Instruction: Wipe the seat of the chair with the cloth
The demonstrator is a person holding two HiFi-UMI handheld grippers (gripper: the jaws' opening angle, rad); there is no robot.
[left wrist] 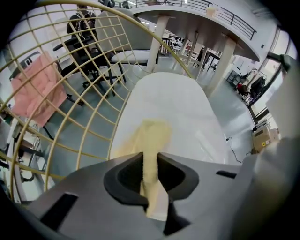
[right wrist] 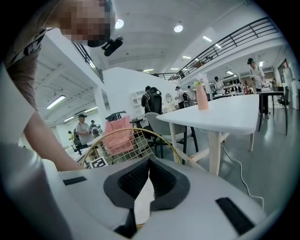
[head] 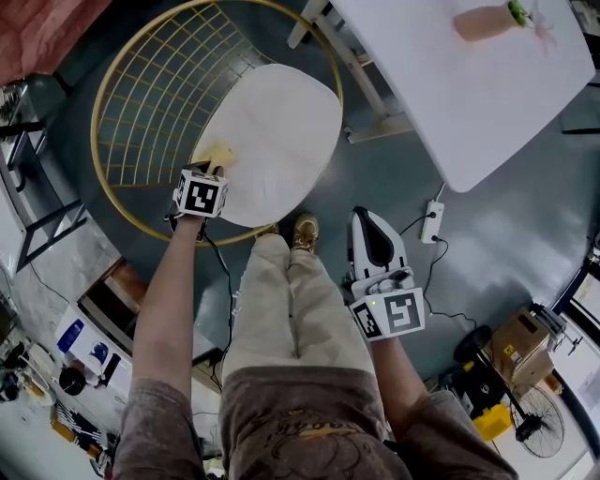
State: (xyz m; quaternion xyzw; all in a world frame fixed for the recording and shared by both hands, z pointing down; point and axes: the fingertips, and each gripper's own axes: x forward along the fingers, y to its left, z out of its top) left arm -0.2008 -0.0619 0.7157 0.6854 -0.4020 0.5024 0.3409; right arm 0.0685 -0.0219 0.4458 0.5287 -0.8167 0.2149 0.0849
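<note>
Two grippers here, only one of them busy. The left gripper (left wrist: 150,161) is clamped on the yellow cloth (left wrist: 152,133): a fold is pinched tight between the jaws and the rest spills forward onto the white seat (left wrist: 180,105) of the chair. In the head view the cloth sits at about 8 o'clock on the seat, right by the rim and touching the surface. The gold wire backrest (head: 150,103) curves round from roughly 7 o'clock up past 12.

The right gripper (right wrist: 149,161) has its jaws closed tip to tip with nothing between them. It hangs over the floor at about 5 o'clock from the chair, well apart from it and just beside the person's right leg.

A white table (head: 469,94) stands at 2 o'clock from the chair, with a pink bottle (head: 483,22) on it. A power strip (head: 433,221) lies on the floor near the right gripper, at its 1 o'clock.
</note>
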